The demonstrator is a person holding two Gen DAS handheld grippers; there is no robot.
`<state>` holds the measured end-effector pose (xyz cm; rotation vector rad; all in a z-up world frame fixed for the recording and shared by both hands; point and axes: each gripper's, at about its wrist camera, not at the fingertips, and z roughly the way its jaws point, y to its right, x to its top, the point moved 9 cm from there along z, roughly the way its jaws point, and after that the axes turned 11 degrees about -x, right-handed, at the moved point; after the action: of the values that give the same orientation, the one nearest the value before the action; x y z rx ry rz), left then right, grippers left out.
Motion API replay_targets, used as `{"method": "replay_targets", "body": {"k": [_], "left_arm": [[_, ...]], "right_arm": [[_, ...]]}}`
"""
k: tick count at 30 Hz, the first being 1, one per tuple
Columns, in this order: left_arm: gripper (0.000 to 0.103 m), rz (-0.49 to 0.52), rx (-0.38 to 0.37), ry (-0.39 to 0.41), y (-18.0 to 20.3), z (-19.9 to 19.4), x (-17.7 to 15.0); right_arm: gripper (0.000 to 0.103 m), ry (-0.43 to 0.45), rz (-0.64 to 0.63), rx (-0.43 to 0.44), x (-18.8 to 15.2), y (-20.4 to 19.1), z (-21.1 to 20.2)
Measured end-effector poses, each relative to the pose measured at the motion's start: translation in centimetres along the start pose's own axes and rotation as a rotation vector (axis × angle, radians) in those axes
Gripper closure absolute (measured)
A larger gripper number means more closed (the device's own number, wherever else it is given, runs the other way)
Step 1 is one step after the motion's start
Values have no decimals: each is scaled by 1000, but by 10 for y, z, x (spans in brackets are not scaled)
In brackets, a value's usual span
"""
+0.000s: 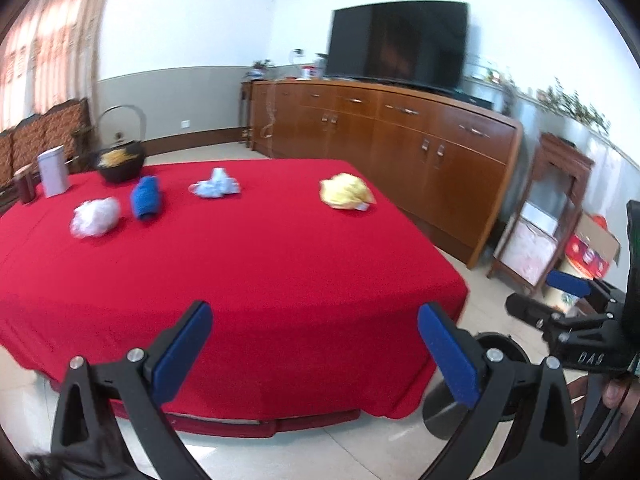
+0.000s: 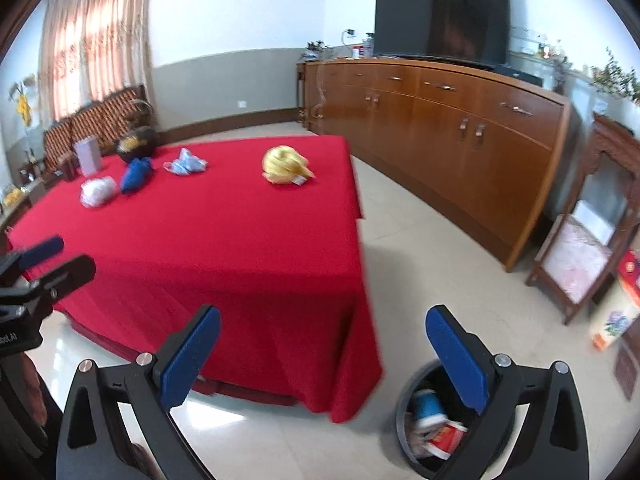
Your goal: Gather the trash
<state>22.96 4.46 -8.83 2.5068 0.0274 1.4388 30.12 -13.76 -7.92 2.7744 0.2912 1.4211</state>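
Note:
Crumpled trash lies on the red tablecloth: a yellow wad near the right edge, a light blue wad, a dark blue wad and a white wad farther left. A dark bin with trash inside stands on the floor by the table's near right corner. My left gripper is open over the near table edge, holding nothing. My right gripper is open and holds nothing, just above the bin.
A black kettle, a grey tin and a dark cup stand at the table's far left. A long wooden sideboard with a television lines the right wall. A small wooden stand and boxes sit beyond it.

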Motion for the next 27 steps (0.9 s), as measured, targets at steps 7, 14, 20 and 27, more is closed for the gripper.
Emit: {"method": "replay_targets", "body": {"k": [7,14,20,27], "left_arm": [[0,-28,114,29,-60,-19,7],[0,-44,208,44,-124,-25,20],[0,-86,272,44,-178,-21,32],[0,-104,351,25,-242,-2,56]], "right_arm": [[0,-39,-52,34,26,-50,23],[0,-23,-101,56,55,-86,46],[0,-20,-103,52,88,-101,84],[0,-78,-90,10,120,-99,148]]}}
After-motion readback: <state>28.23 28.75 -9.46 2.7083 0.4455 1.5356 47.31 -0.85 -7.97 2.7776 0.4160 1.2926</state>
